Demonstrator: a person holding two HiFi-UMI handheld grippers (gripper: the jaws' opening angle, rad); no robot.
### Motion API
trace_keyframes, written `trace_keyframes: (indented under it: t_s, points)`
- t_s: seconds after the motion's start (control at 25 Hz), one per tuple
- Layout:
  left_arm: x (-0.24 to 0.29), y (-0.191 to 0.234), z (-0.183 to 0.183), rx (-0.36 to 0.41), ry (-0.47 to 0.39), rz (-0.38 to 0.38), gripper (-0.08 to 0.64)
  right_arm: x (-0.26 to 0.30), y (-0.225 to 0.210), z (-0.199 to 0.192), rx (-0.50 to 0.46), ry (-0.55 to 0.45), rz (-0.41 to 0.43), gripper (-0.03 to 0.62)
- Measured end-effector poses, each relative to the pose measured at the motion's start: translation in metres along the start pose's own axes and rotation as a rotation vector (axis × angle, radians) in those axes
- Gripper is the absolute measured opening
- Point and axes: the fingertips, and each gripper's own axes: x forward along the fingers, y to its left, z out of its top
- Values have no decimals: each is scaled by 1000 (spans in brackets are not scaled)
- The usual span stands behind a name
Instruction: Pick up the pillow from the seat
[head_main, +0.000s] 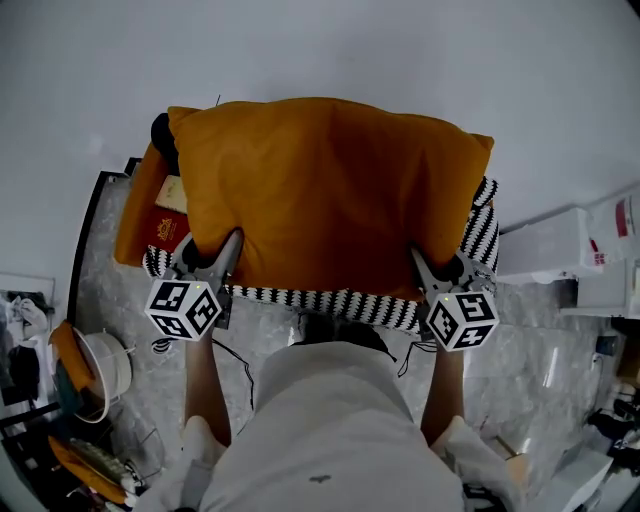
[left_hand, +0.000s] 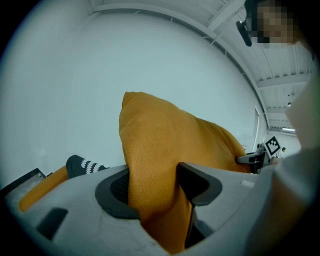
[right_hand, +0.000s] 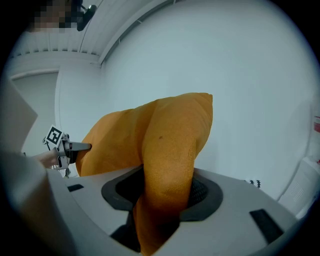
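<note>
- A person stands at a seat and holds a claw in each hand.
- The big orange pillow is up in front of the person, held by its two near corners.
- The left claw is clenched on the pillow's left corner. The orange cloth is squeezed tight between its two jaws.
- The right claw is clenched on the pillow's right corner. The cloth bunches up between its jaws too.
- The pillow hangs between the two claws, with the white wall behind it.
- Seen from above, a black and white striped cover peeks out just past the pillow's near edge.
- Another orange cushion lies at the left, partly under the pillow.
- A small red thing rests on that cushion.
</note>
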Motion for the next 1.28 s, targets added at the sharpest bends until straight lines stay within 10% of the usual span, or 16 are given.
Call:
trace_keyframes:
  t_s: [1.28]
  points:
    - [3,-8,17,13,-37,-15,245,-8,-4,9,-18,-62,-36,187]
